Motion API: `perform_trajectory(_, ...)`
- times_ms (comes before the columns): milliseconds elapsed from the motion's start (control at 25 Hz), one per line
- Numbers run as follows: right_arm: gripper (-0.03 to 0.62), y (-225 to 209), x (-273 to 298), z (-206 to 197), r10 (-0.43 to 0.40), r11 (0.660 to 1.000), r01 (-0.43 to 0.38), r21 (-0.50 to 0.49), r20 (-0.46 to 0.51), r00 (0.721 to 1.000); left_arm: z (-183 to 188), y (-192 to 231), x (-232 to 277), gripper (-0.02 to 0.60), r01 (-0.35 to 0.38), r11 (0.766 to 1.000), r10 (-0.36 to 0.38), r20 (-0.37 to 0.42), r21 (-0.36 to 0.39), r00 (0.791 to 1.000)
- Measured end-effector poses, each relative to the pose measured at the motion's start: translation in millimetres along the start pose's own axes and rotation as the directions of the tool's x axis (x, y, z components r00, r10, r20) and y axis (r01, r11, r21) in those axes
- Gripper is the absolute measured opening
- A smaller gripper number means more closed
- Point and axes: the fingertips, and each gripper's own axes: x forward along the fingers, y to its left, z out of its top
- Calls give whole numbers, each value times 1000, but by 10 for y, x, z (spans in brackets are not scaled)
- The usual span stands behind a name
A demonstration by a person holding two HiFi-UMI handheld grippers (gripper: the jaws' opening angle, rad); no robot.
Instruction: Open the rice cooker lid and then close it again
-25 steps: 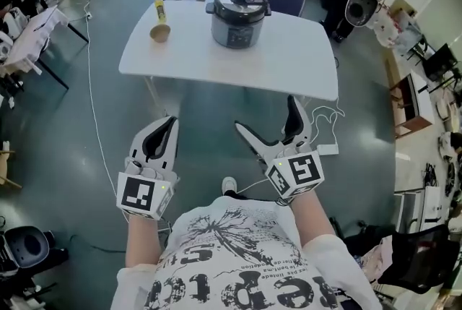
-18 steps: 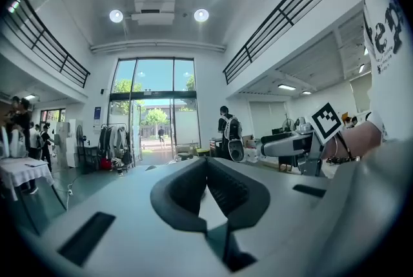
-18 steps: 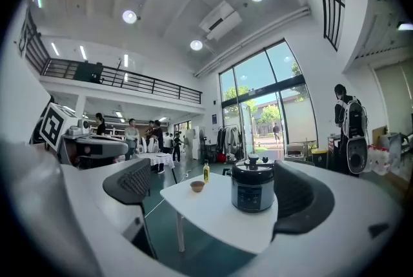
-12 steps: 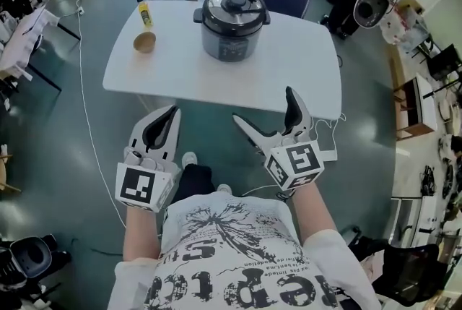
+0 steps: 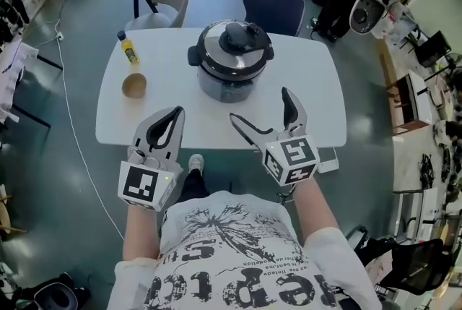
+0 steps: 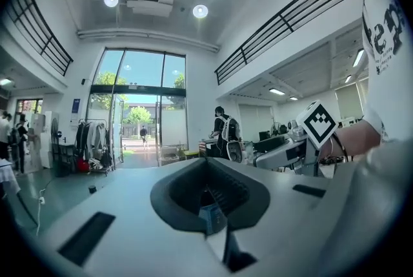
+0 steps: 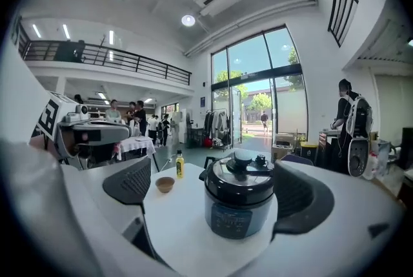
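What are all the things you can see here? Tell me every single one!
Round metal rice cooker: one, dark grey and silver with a black lid knob, lid closed, middle of the table.
Rounded table: one, white, in front of the person.
Small plastic bottle: one, yellow with a dark cap, far left of the table.
Small round bowl: one, brown, just in front of the bottle.
Chairs: two, a beige chair and a dark blue chair, behind the table.
Person's left gripper: one, white and black, jaws together, empty.
Person's right gripper: one, white and black, jaws wide apart, empty, facing the cooker.
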Motion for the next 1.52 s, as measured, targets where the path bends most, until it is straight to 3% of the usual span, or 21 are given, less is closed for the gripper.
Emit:
perform_trajectory(240, 595, -400, 1244, 157, -63, 998, 60, -28, -150, 987, 40, 827, 873, 14, 132, 991, -132, 16, 20, 991)
perform_trajectory(480, 575, -771, 2216, 136, -76, 996, 58, -64, -331, 941, -61, 1462, 1552, 14, 202, 979, -202, -7, 22, 979)
perform_trajectory(680, 569, -1041, 2741, -34, -67, 996, 31, -80, -504, 861, -209, 1784, 1903, 14, 249, 968, -249, -30, 11, 968)
perform_trajectory(800, 515, -1174, 2942, -56, -71, 996, 29, -81, -581, 811, -206, 1903, 2091, 14, 275, 961, -275, -39, 3, 961)
perform_trajectory(1120, 442, -1338, 3037, -336, -22, 1000, 8, -22, -765, 644, -207, 1904, 2293, 14, 286, 958, -287, -12, -27, 958)
perform_trajectory(1280, 364, -1280, 3048, -393, 64, 997, -4, 77, -798, 599, -251, 1846, 2342, 14, 259, 965, -260, -15, -39, 966)
perform_trajectory(1360, 358, -1283, 3068, -402, 76, 996, -2, 92, -812, 578, -256, 1835, 2354, 14, 240, 970, -241, -17, -41, 970)
perform_trajectory(1520, 308, -1341, 3067, -408, 74, 994, 20, 103, -818, 571, -291, 1837, 2373, 14, 211, 976, -212, -28, -58, 977)
